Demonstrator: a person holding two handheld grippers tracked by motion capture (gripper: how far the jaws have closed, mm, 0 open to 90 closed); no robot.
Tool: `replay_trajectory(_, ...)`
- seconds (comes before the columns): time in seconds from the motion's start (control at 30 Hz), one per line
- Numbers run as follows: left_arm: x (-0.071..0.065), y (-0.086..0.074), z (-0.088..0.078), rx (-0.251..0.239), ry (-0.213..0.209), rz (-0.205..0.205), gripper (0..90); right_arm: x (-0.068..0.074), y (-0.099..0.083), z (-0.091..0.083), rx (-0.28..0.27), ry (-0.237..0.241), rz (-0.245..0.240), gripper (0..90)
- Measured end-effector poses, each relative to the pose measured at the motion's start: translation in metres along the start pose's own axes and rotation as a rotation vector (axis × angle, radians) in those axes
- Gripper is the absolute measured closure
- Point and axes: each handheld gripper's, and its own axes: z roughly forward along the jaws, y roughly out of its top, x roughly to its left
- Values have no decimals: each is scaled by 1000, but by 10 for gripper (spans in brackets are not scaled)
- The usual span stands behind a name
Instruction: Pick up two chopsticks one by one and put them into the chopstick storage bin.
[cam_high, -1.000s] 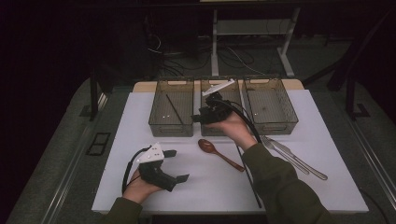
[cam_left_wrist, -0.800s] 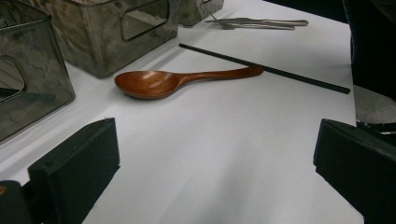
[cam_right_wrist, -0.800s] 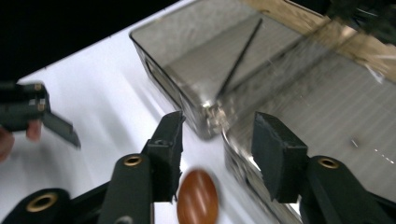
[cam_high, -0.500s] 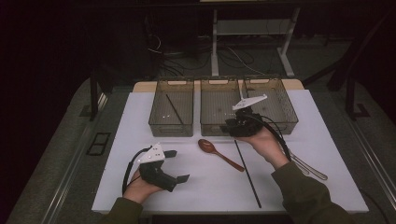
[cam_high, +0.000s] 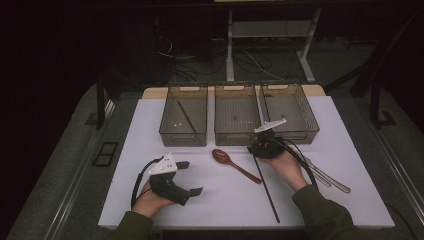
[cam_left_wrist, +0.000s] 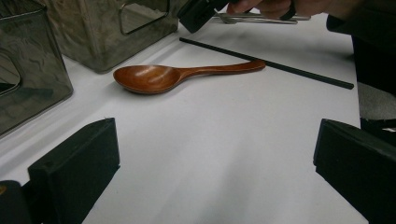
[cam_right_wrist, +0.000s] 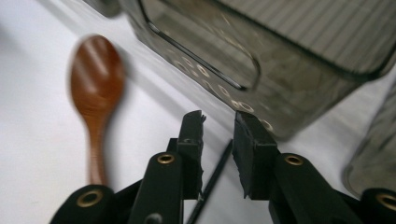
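My right gripper (cam_high: 256, 150) sits low at centre frame, just in front of the middle basket (cam_high: 237, 135), nose down over the far tip of the black chopstick (cam_high: 266, 187). In the right gripper view the jaws have just been closing; they straddle the stick (cam_right_wrist: 212, 179) with a narrow gap on either side, and I judge the pads are not yet pressing, so nothing is grasped. The stick lies flat on the white table (cam_high: 350, 210), running from my jaws down toward the lower middle of the frame.

My left gripper (cam_high: 186, 177) rests at lower left, jaws wide apart and empty; in its own view the wooden spoon (cam_left_wrist: 182, 75) lies ahead with the chopstick (cam_left_wrist: 280, 67) behind it.

Progress, as I read it: one chopstick (cam_high: 187, 117) already lies in the left basket (cam_high: 183, 137), so the sorting has begun. To come: pinch this stick, lift it and drop it beside its twin. After that the spoon (cam_high: 235, 164) and the metal cutlery (cam_high: 327, 177) at right wait on the table.
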Motion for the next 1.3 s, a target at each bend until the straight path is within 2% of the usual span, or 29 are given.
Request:
replay_trajectory(0.13,0,-1,0,4,-1,1,0,-4,-5,8,13,-13,10,755)
replay_trajectory(0.3,1,-1,0,4,0,-3,0,-4,-7,14,26,-2,13,788)
replay_trajectory(0.77,1,-1,0,5,0,-1,0,-3,-6,15,30,-11,-16,848)
replay_trajectory(1.03,1,-1,0,5,0,-1,0,-3,-6,15,28,-10,-28,852)
replay_trajectory(1.17,1,-1,0,4,0,-1,0,-4,-6,15,26,-6,-26,838)
replay_trajectory(1.2,1,-1,0,4,0,-1,0,-4,-7,15,24,-2,-21,771)
replay_trajectory(1.27,1,-1,-1,3,0,-2,0,-4,-6,12,16,-5,-21,742)
replay_trajectory(1.3,1,-1,-1,1,0,-4,0,-6,-6,3,-8,18,-16,736)
